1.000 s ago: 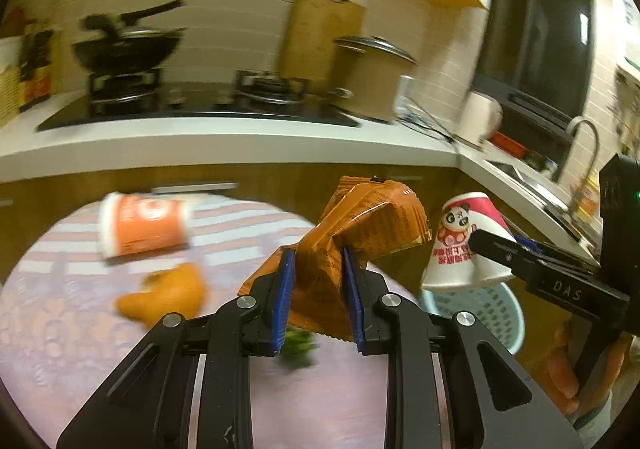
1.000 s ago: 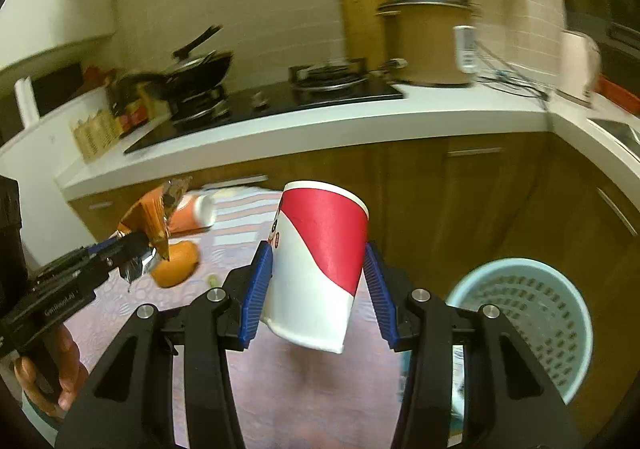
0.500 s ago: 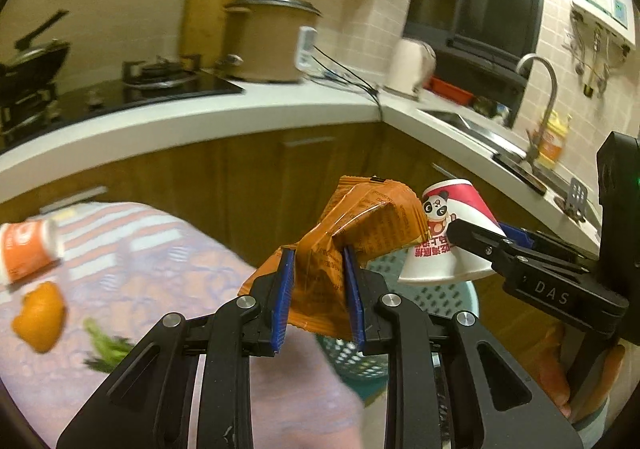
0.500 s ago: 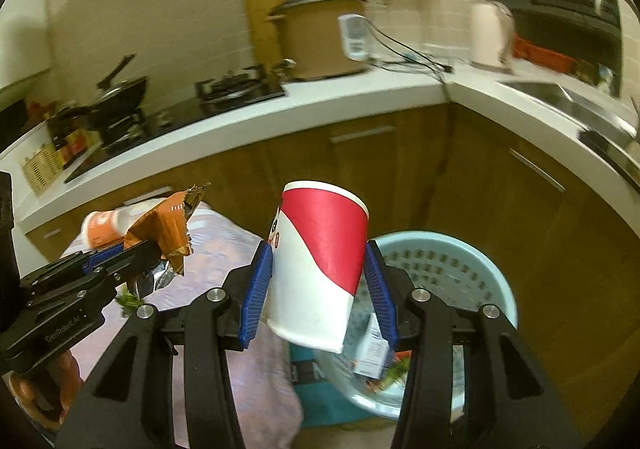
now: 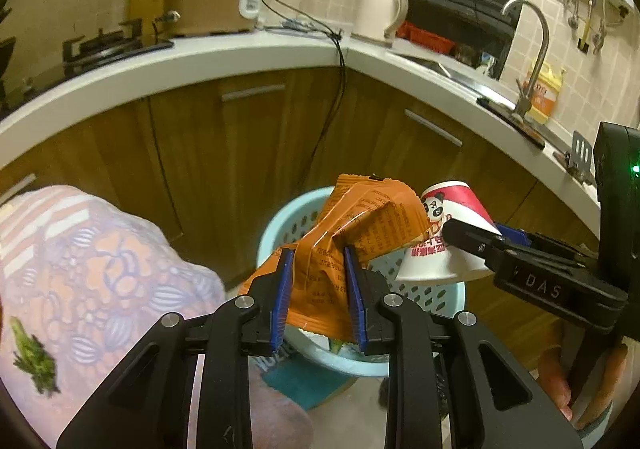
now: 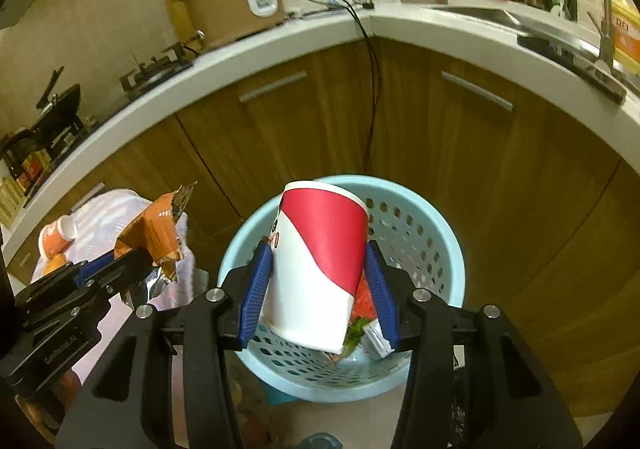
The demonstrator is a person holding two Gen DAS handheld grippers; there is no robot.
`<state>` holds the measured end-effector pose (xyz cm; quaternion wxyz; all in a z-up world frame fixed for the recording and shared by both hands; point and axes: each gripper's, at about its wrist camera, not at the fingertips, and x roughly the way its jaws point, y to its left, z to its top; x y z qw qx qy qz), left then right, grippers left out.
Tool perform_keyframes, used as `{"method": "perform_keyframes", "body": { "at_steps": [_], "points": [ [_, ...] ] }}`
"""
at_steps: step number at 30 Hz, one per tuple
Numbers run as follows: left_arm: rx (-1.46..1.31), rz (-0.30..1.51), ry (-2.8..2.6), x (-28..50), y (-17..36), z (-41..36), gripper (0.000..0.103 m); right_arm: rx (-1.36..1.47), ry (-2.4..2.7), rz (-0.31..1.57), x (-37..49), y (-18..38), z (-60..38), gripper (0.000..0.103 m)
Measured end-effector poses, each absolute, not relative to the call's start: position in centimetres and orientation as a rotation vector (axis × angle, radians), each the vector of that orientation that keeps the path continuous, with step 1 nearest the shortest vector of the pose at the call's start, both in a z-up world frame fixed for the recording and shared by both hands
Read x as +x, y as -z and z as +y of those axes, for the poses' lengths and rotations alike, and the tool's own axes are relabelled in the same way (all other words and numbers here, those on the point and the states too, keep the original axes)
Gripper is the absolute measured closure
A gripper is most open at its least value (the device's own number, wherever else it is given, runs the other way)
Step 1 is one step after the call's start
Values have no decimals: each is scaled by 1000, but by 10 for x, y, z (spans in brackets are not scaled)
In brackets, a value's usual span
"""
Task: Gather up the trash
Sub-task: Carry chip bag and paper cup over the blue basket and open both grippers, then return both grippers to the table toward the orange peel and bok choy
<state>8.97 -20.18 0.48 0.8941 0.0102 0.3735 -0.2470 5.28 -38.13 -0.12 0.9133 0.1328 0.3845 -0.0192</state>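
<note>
My left gripper (image 5: pixel 317 277) is shut on an orange snack wrapper (image 5: pixel 352 233) and holds it above the near rim of a light blue perforated trash basket (image 5: pixel 280 233). My right gripper (image 6: pixel 318 281) is shut on a red-and-white paper cup (image 6: pixel 320 261), held right over the basket (image 6: pixel 432 241). The basket holds several scraps, partly hidden by the cup. The cup (image 5: pixel 448 241) and right gripper (image 5: pixel 492 245) show at the right of the left wrist view. The wrapper (image 6: pixel 154 233) and left gripper (image 6: pixel 120 265) show at the left of the right wrist view.
A table with a patterned cloth (image 5: pixel 100 269) stands left of the basket, with a green vegetable scrap (image 5: pixel 34 357), an orange cup on its side (image 6: pixel 56 237) and an orange peel (image 6: pixel 54 263). Wooden cabinets (image 6: pixel 460 153) and a white counter (image 6: pixel 320 33) curve behind the basket.
Both grippers have swung right from the table to the basket, still holding the wrapper and the cup. The basket now lies directly below the cup.
</note>
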Motion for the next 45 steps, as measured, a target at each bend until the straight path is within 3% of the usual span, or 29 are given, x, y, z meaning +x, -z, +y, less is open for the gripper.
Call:
{"method": "perform_keyframes", "body": {
  "at_steps": [7, 11, 13, 28, 45],
  "points": [
    [52, 826, 523, 97, 15, -223, 77, 289, 63, 852, 57, 21, -391, 57],
    [60, 847, 525, 101, 22, -228, 57, 304, 71, 879, 59, 29, -397, 54],
    [60, 853, 525, 102, 24, -228, 56, 311, 69, 886, 60, 31, -397, 51],
    [-6, 818, 484, 93, 11, -188, 56, 284, 7, 843, 57, 13, -371, 49],
    [-188, 687, 354, 67, -37, -70, 55, 165, -206, 790, 57, -15, -273, 49]
  ]
}}
